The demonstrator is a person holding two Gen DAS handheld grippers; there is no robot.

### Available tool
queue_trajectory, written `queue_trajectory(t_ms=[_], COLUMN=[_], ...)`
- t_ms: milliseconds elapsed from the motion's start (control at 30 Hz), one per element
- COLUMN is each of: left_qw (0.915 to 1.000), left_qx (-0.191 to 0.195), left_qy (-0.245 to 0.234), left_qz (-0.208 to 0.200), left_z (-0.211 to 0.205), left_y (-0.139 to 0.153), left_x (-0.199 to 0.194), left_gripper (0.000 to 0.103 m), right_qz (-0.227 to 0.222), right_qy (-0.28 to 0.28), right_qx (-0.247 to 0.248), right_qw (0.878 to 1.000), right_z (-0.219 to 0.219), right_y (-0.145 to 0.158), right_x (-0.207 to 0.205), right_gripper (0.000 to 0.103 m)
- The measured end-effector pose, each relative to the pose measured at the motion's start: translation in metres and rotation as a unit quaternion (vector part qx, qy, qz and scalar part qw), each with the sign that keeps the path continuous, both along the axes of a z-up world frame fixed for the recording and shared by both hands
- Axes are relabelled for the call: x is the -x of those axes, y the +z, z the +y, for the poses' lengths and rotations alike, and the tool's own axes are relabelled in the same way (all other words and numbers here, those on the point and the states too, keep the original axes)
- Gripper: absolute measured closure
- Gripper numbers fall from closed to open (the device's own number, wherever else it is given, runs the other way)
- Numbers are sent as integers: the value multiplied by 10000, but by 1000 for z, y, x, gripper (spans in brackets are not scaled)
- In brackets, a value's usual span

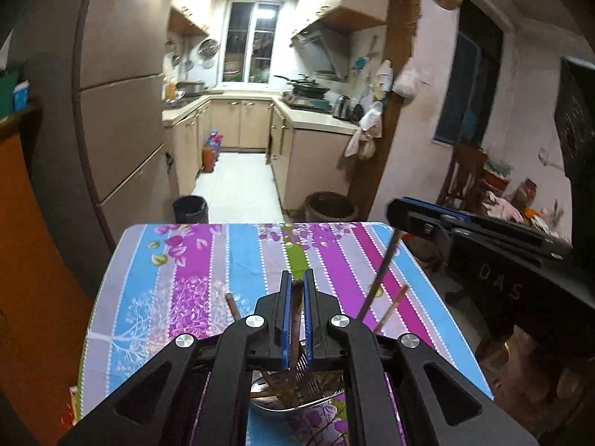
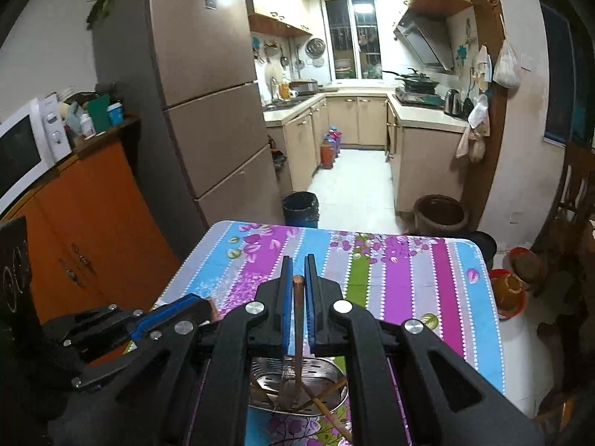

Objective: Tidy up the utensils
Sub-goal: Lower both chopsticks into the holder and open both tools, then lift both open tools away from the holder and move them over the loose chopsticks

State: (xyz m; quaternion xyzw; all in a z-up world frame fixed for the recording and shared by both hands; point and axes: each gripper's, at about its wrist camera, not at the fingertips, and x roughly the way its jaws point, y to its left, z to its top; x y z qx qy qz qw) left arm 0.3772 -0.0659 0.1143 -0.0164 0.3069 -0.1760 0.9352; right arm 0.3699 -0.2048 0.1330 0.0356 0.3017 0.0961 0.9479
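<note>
Wooden utensil (image 2: 298,319) upright, handle up

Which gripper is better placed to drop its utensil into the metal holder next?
Right gripper: its brown wooden-handled utensil hangs with its tip inside the perforated steel holder. The left gripper also grips a handle, less clearly centred.

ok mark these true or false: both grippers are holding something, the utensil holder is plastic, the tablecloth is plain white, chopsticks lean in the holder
1. Both grippers hold something: true. The left gripper and the right gripper each clamp a brown wooden utensil handle.
2. The holder is plastic: false. It is a perforated shiny metal utensil holder.
3. The tablecloth is plain white: false. The floral striped tablecloth is purple, blue and green.
4. Chopsticks lean in the holder: true, thin wooden chopsticks.
</note>
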Motion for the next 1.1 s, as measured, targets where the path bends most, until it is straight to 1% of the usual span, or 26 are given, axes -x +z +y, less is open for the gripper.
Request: queue_trajectory(t_ms=[100, 167, 200, 233, 300, 433, 567, 733, 800, 867, 900, 933, 1033, 1067, 1100], left_qw=[9999, 9998, 9998, 9997, 9995, 9995, 9993, 9994, 9993, 9987, 9979, 9961, 9907, 9884, 9863], left_qx=[4, 110, 155, 186, 180, 177, 134, 130, 35, -92, -189, -325, -485, -545, -567], left_qy=[127, 120, 138, 167, 217, 224, 230, 196, 188, 183, 185, 215, 97, 79, 46], left_qz=[-114, -93, -72, -70, -160, -150, -257, -251, -315, -462, -589, -798, -1267, -1414, -1547], left_z=[6, 9, 12, 12, 13, 13, 13, 12, 9, 6, 4, 3, 1, 1, 2], left_y=[5, 9, 10, 11, 14, 17, 19, 20, 21, 23, 24, 24, 25, 25, 24], left_x=[-3, -5, -7, -7, -8, -12, -6, 1, 9, 24, 34, 49, 91, 106, 123], left_gripper=[97, 96, 94, 94, 94, 94, 94, 94, 94, 92, 86, 79, 70, 70, 69], right_qz=[-30, -2, 0, -10, -40, -75, -138, -136, -124, -121, -113, -111, -181, -188, -204], right_qy=[-94, -132, -155, -199, -209, -183, -151, -142, -115, -95, -64, -8, 202, 280, 360], right_qx=[61, 54, 30, -3, -2, -48, -43, -52, -42, -50, -82, -129, -205, -230, -247], right_qw=[9999, 9999, 9999, 9998, 9998, 9998, 9998, 9998, 9998, 9999, 9999, 9999, 9994, 9992, 9988], right_z=[1, -1, -2, -3, -5, -7, -12, -13, -13, -14, -15, -17, -22, -24, -26], right_y=[0, 1, 1, 2, 2, 5, 9, 11, 11, 11, 11, 12, 13, 13, 12], right_x=[-4, -6, -7, -8, -7, -2, 4, 10, 14, 22, 27, 35, 69, 79, 93], right_gripper=[97, 96, 92, 90, 90, 90, 90, 90, 90, 90, 90, 90, 84, 82, 82])
